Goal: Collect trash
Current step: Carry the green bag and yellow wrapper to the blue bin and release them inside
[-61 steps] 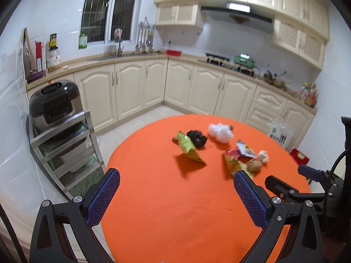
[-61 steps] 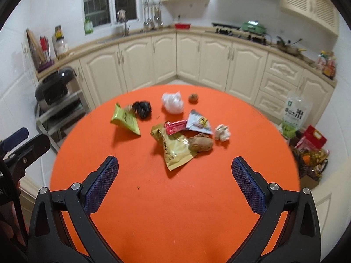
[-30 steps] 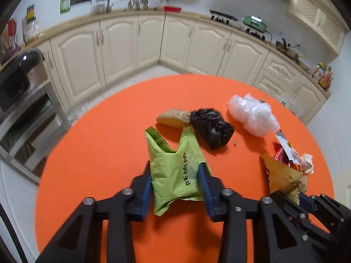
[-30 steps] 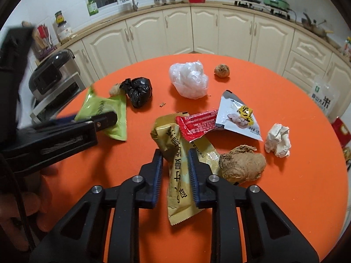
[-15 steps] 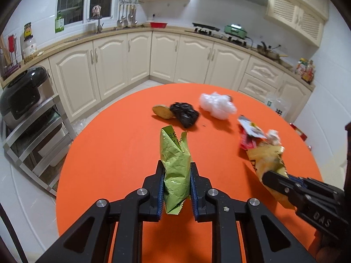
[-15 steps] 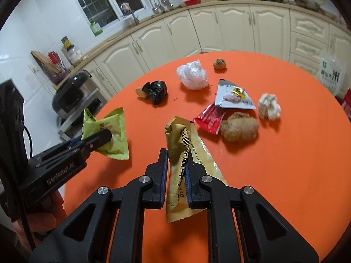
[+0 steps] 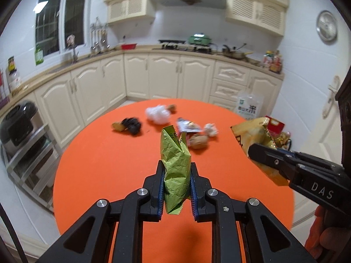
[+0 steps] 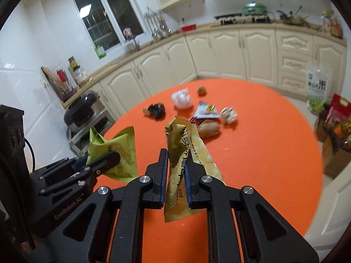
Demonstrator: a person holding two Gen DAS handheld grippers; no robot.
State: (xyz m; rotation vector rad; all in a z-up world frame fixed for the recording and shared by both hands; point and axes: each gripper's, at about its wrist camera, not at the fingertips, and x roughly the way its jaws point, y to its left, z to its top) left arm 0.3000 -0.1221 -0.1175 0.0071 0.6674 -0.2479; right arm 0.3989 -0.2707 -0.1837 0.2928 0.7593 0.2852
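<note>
My left gripper (image 7: pixel 176 171) is shut on a crumpled green snack wrapper (image 7: pixel 174 153), lifted above the round orange table (image 7: pixel 105 157). My right gripper (image 8: pixel 174 160) is shut on a long yellow snack wrapper (image 8: pixel 188 144), also held off the table. Each view shows the other gripper: the right gripper (image 7: pixel 254 149) with the yellow wrapper (image 7: pixel 252 134) at the right, the left gripper (image 8: pixel 114 156) with the green wrapper (image 8: pixel 116 146) at the left. Left on the table are a black bag (image 8: pixel 156 109), a white plastic bag (image 8: pixel 181 98), a white and red packet (image 8: pixel 207 109), a crumpled tissue (image 8: pixel 229 114) and brown lumps (image 8: pixel 208 129).
Cream kitchen cabinets (image 7: pixel 166 76) run behind the table. A metal rack with a rice cooker (image 7: pixel 16 125) stands at the left. A rice sack (image 8: pixel 318 85) and boxes (image 8: pixel 335 135) sit on the floor at the right. A person's hand (image 7: pixel 324 241) holds the right gripper.
Both grippers closed on their wrappers, lifted them off the table and drew back from the pile. The remaining trash now lies farther away in both views.
</note>
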